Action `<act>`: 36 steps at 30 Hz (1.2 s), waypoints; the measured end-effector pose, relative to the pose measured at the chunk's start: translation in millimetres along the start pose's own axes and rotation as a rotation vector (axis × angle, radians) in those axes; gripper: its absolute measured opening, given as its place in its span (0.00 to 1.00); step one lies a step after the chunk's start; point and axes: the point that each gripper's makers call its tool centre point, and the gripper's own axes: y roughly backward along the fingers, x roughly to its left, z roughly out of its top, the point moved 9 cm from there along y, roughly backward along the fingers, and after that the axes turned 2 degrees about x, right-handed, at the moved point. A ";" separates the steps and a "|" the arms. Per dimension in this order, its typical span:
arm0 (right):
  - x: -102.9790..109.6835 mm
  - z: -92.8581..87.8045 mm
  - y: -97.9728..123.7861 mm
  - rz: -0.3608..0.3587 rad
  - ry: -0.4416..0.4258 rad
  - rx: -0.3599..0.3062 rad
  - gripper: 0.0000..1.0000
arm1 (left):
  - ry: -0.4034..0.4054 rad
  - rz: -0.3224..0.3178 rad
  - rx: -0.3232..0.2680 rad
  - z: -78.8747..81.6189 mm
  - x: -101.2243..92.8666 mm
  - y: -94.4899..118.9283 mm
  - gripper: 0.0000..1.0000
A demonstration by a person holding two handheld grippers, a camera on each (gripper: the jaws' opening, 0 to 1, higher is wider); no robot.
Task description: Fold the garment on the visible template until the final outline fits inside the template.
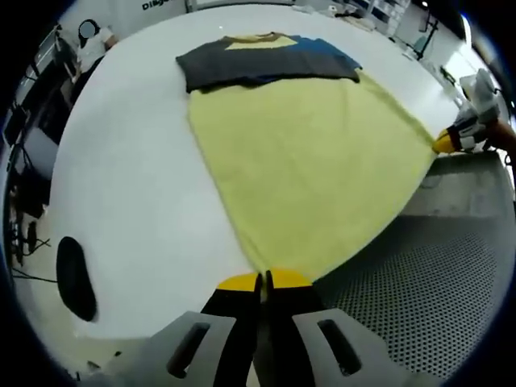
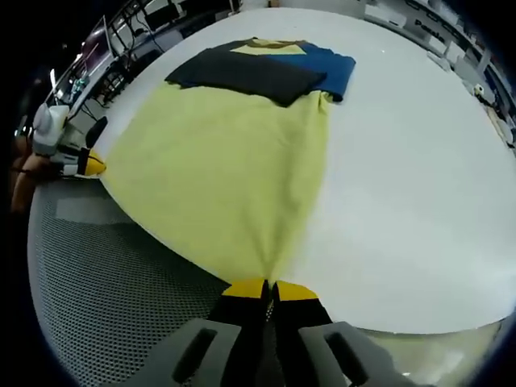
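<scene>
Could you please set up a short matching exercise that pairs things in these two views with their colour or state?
Things:
1. garment body
2. sleeve
3. table
4. left gripper

Colour or state:
A. white
B. shut on the hem
C. pale yellow
D. blue

Pairs: 1-C, 2-D, 3-A, 4-B

Bright even overhead light, soft shadows, mild blur — strong fisheye bending at edges
</scene>
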 end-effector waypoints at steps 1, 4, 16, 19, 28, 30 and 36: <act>-0.1 -0.1 0.1 0.001 -0.005 0.000 0.00 | 0.005 -0.002 -0.001 -0.2 0.3 0.3 0.01; -0.4 -0.6 1.2 0.008 -0.024 -0.007 0.00 | 0.013 -0.005 -0.004 -0.4 0.5 0.9 0.01; -3.2 9.8 12.6 -0.001 -0.041 -0.102 0.00 | 0.018 -0.004 -0.034 12.7 0.5 17.3 0.01; -3.4 15.1 17.3 -0.004 -0.044 -0.131 0.00 | 0.017 -0.001 -0.051 17.0 2.2 19.6 0.01; -7.3 33.6 31.6 -0.038 -0.073 -0.250 0.00 | 0.032 0.020 -0.128 36.0 6.8 31.5 0.01; -9.3 38.2 35.6 -0.041 -0.097 -0.285 0.00 | 0.029 0.032 -0.149 40.0 7.7 34.2 0.01; -11.9 50.4 46.8 -0.019 -0.181 -0.387 0.00 | 0.031 0.061 -0.223 54.8 11.8 41.8 0.00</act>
